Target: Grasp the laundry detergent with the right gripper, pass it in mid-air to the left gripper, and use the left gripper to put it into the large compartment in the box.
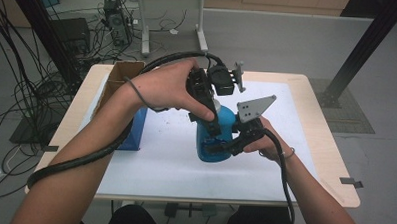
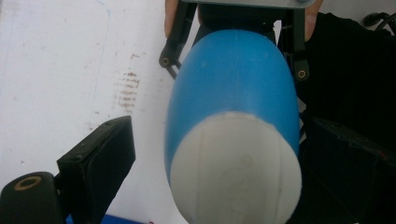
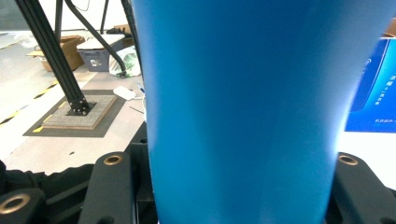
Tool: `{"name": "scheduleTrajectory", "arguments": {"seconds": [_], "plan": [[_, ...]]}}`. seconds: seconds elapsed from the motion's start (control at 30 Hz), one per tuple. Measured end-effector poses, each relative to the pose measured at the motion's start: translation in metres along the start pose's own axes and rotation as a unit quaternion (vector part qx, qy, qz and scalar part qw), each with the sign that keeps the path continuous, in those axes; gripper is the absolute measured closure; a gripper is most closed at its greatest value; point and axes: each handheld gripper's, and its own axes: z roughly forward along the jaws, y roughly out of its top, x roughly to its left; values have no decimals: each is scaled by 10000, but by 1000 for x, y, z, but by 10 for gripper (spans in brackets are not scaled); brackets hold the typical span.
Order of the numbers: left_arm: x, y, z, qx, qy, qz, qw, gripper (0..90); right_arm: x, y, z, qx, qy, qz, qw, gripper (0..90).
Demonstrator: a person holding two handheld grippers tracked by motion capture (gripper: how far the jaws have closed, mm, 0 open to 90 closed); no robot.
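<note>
Blue bottle [image 1: 216, 137] stands upright mid-table on the white mat [image 1: 295, 160], white cap [image 2: 236, 170] on top. Right gripper [image 1: 225, 147] clamps its lower body from the right. Left gripper [image 1: 212, 117] sits over the top, jaws spread either side of the cap, not pressing. Blue box [image 1: 135, 132] left of it.

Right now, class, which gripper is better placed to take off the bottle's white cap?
Probably the left gripper: its jaws stand either side of the white cap, not clamped. The right gripper already clamps the blue bottle by its body, steadying it.
</note>
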Motion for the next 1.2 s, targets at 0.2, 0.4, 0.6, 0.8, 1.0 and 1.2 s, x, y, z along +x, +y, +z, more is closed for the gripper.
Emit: {"name": "scheduleTrajectory", "arguments": {"seconds": [0.2, 0.4, 0.6, 0.8, 1.0, 1.2], "plan": [[0, -1, 0, 4, 3, 26, 10000, 94, 0, -1, 1, 11, -5, 2, 10000, 440], [0, -1, 0, 12, 0, 11, 10000, 94, 0, -1, 1, 14, -21, 5, 10000, 440], [0, -1, 0, 19, -3, 9, 10000, 94, 0, -1, 0, 21, -29, 5, 10000, 440], [-1, 1, 0, 16, -13, 29, 10000, 94, 0, -1, -1, 19, -29, 8, 10000, 440], [-1, 2, 1, 20, -6, 40, 10000, 94, 1, 0, -2, 20, -52, -7, 10000, 440], [-2, 2, 1, 45, -7, 31, 10000, 94, 1, -1, -2, -4, -67, 0, 10000, 440]]}}
